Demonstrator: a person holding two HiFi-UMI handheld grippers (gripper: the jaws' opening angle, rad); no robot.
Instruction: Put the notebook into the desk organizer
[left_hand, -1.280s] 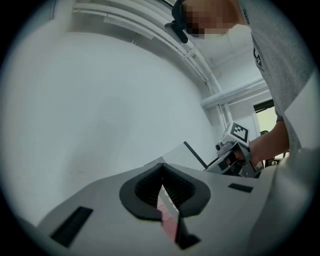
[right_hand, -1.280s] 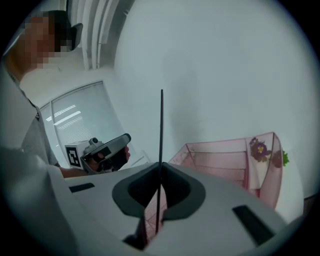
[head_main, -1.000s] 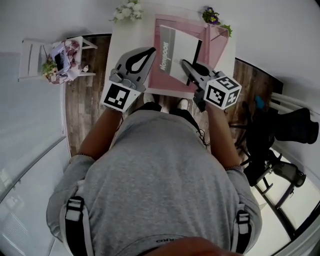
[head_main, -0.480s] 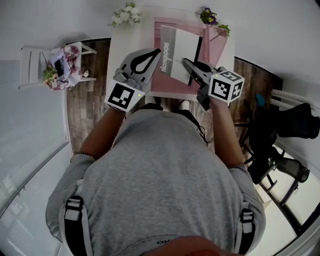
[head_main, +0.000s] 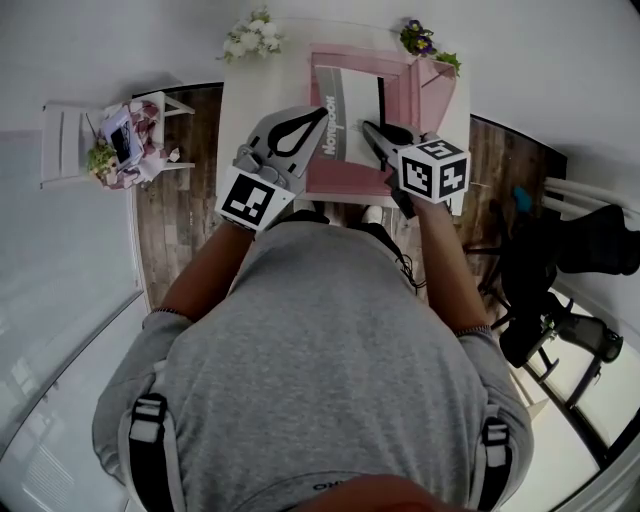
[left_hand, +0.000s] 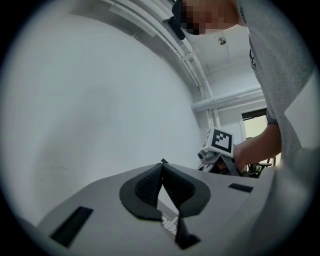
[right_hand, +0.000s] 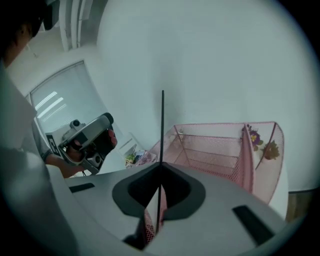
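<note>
The grey and white notebook is held over the pink mesh desk organizer on the white table. My left gripper is shut on its left edge, and the cover shows below the closed pads in the left gripper view. My right gripper is shut on its right edge. In the right gripper view the notebook is a thin dark line rising from the closed jaws, with the organizer just beyond. How deep the notebook sits in the organizer is hidden.
Two small flower pots stand at the table's far corners. A white side shelf with clutter is at the left. Dark equipment stands at the right on the wood floor.
Both grippers have moved forward with the notebook. It has turned from tilted to square with the organizer and sits further over it.
</note>
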